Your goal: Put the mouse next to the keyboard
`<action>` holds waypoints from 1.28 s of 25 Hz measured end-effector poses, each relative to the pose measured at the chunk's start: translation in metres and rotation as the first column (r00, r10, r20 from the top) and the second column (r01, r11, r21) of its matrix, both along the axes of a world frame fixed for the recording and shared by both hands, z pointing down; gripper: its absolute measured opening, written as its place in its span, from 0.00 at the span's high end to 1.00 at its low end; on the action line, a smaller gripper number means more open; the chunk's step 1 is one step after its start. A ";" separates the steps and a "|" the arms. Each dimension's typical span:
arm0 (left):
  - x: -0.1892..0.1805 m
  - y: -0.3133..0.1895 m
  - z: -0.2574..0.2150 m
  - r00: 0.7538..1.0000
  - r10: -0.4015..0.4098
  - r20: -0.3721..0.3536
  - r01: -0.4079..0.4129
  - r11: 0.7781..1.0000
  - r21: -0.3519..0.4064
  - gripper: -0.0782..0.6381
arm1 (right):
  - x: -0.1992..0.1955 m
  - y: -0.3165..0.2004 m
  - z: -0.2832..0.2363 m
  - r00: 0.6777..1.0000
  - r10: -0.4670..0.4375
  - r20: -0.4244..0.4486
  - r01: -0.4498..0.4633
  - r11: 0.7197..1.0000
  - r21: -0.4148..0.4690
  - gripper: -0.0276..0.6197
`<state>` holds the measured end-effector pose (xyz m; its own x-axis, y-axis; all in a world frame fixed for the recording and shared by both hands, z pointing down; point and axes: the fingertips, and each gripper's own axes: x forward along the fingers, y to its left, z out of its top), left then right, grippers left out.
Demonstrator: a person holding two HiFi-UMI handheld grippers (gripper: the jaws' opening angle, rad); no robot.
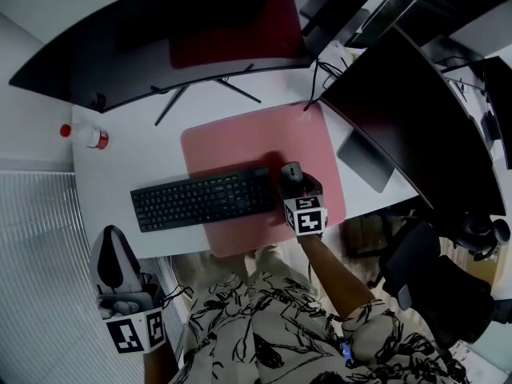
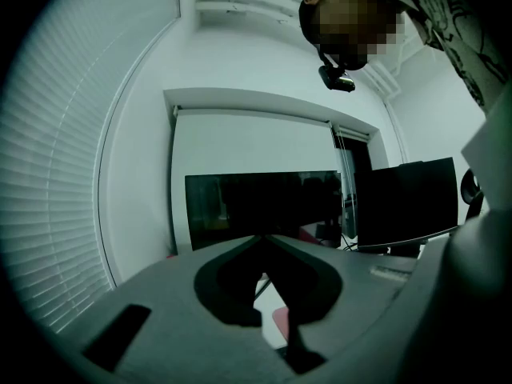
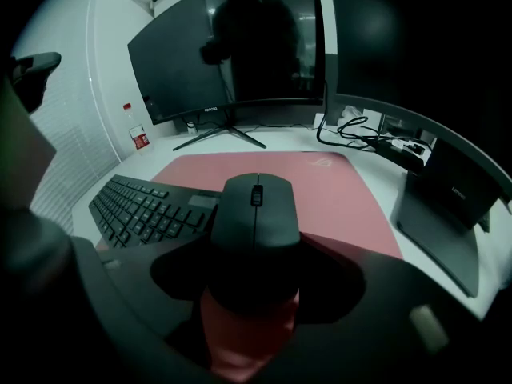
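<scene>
Gripping a dark grey computer mouse (image 3: 254,214) by its sides, right tool (image 1: 294,181) jaws set wide, over pink desk mat (image 1: 240,142); black keyboard (image 1: 204,200) just left of tool. Left tool (image 2: 261,238) closed, empty, off white worktop (image 1: 128,150).

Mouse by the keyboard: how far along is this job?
Nearly done. The black computer mouse is already at the right end of the black keyboard, on or just above the pink desk mat. In hand: the right claw looks closed on the mouse's sides. Left to do: open that claw and draw back. The left claw is shut, empty, low beside the white desk.
</scene>
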<state>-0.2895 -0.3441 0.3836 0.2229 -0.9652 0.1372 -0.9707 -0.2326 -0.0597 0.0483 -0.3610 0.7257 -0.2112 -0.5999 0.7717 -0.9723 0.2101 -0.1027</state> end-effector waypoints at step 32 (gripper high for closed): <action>-0.007 -0.010 0.008 1.000 -0.005 -0.023 0.005 1.000 -0.005 0.89 | 0.001 -0.006 0.018 0.997 0.040 -0.059 -0.045 0.995 -0.092 0.48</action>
